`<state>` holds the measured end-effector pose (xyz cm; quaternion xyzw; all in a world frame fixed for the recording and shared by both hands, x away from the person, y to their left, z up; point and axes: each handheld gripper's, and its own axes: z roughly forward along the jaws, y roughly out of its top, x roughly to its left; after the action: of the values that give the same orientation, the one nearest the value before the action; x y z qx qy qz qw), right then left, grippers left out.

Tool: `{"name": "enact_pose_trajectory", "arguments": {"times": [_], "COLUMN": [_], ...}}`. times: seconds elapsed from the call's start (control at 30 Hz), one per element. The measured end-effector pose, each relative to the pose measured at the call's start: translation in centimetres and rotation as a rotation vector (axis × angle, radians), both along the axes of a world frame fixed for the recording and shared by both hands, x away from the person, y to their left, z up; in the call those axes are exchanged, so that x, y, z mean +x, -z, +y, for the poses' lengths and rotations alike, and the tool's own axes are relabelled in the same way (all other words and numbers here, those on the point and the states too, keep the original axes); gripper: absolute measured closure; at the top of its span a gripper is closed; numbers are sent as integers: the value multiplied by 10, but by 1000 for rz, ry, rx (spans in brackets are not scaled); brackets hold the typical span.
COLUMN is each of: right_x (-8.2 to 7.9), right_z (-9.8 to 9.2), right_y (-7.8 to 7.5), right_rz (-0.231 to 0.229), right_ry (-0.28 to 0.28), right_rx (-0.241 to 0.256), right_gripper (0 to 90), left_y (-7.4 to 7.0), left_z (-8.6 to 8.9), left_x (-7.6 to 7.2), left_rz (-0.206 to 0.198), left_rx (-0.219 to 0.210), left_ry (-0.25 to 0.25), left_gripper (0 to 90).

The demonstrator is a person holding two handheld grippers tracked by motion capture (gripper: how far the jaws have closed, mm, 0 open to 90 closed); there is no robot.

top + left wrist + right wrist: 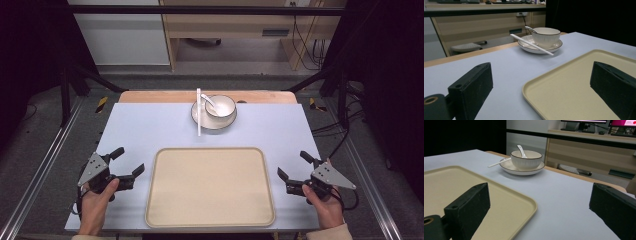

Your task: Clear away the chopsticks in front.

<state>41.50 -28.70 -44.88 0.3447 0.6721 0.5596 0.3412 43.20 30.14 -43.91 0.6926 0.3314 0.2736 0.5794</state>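
While you hold both tools low at the near edge of the table (150, 125), nothing is grasped yet. Your left hand-held gripper (129, 167) sits at 8 o'clock of the tray (210, 186), jaws spread wide and empty. Your right hand-held gripper (295, 166) sits at 4 o'clock of the tray, jaws just as wide, also empty. The dishes are well apart from both, at 12 o'clock on the table: a bowl (220, 106) sits on a plate (205, 121), a spoon (208, 102) rests inside the bowl with its handle leaning over the rim, and a white stick (199, 112), likely a chopstick, lies across the plate's left rim, one end on the table.

Risks, as I judge them: the stick is only balanced on the rim, so any nudge or tilt of the plate would roll it off. Lift the plate unevenly and the bowl could slide on it, and the spoon could tip out. The plate's rim is thin and glazed, so a shallow pinch may slip. The tray's raised lip (529, 87) lies between you and the dishes, so a low reach could catch it.

Count: one tray, one plate, one bowl, one spoon, one stick, two hand-held grippers.
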Motion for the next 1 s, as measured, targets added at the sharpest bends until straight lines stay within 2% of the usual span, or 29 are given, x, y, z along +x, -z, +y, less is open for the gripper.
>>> {"name": "enact_pose_trajectory", "arguments": {"times": [0.23, 0.27, 0.37, 0.43, 0.5, 0.53, 0.57, 0.6, 0.73, 0.8, 0.87, 0.9, 0.93, 1.0], "right_x": [-2, -2, -3, -4, -3, -3, -3, -2, -3, -3, -3, -3, -4, -5], "right_z": [3, 3, 4, 5, 6, 6, 6, 8, 12, 14, 15, 15, 15, 14], "right_y": [1, 1, 2, 2, 3, 3, 4, 4, 5, 5, 5, 5, 4, 4], "right_rz": [8, 7, 13, 19, 31, 31, 41, 49, 53, 53, 54, 54, 54, 54], "right_ry": [13, 14, 16, 20, 32, 32, 38, 43, 31, 21, 15, 15, 11, 9], "right_rx": [-29, -30, -32, -29, -32, -32, -30, -24, -30, -41, -43, -43, -40, -38], "right_gripper": [33, 33, 29, 24, 23, 23, 22, 21, 22, 23, 23, 23, 23, 23], "left_y": [3, 1, -3, -13, -20, -20, -23, -31, -48, -58, -69, -69, -77, -83], "left_z": [-6, -10, -17, -34, -45, -45, -51, -62, -92, -113, -134, -134, -151, -164], "left_x": [0, 0, 2, 7, 12, 12, 16, 27, 53, 62, 71, 71, 82, 93], "left_rz": [34, 43, 55, 70, 67, 67, 72, 72, 94, 76, 71, 71, 75, 82], "left_rx": [5, 22, 31, 76, 79, 79, 91, 124, 174, 235, 237, 237, 266, 292], "left_ry": [15, 20, 18, 6, 10, 10, 10, 12, 67, 87, 130, 130, 145, 150], "left_gripper": [37, 37, 40, 44, 46, 46, 46, 49, 49, 44, 45, 45, 46, 50]}}
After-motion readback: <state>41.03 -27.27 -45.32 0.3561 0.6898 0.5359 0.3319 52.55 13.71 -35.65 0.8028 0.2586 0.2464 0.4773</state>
